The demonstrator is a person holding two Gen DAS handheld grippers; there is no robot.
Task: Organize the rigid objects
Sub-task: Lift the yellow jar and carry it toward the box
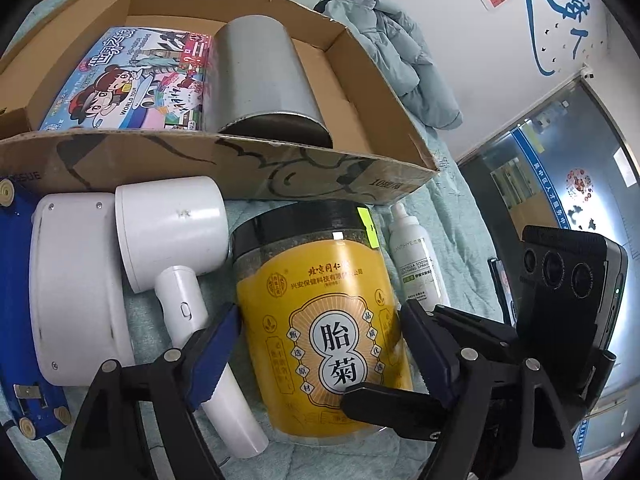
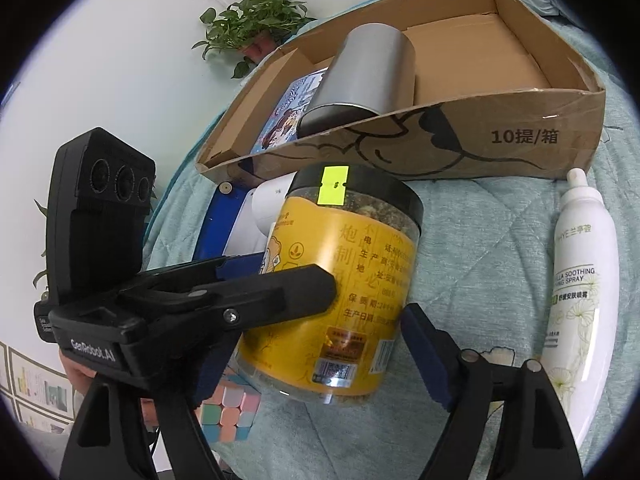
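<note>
Gripping item: yellow-labelled jar (image 1: 320, 316) lying on the bed just near of the cardboard box (image 1: 240, 160), straddled by left tool (image 1: 320, 354) and right tool (image 2: 316, 354), both wide, pads not visibly pressing; close squarely on its sides before lifting.

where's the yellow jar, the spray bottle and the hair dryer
yellow jar (image 1: 320, 308): left wrist view, on the middle of its yellow label
spray bottle (image 2: 576, 280): right wrist view, on the white body beside its printed text
hair dryer (image 1: 168, 228): left wrist view, on the white barrel above the handle
</note>
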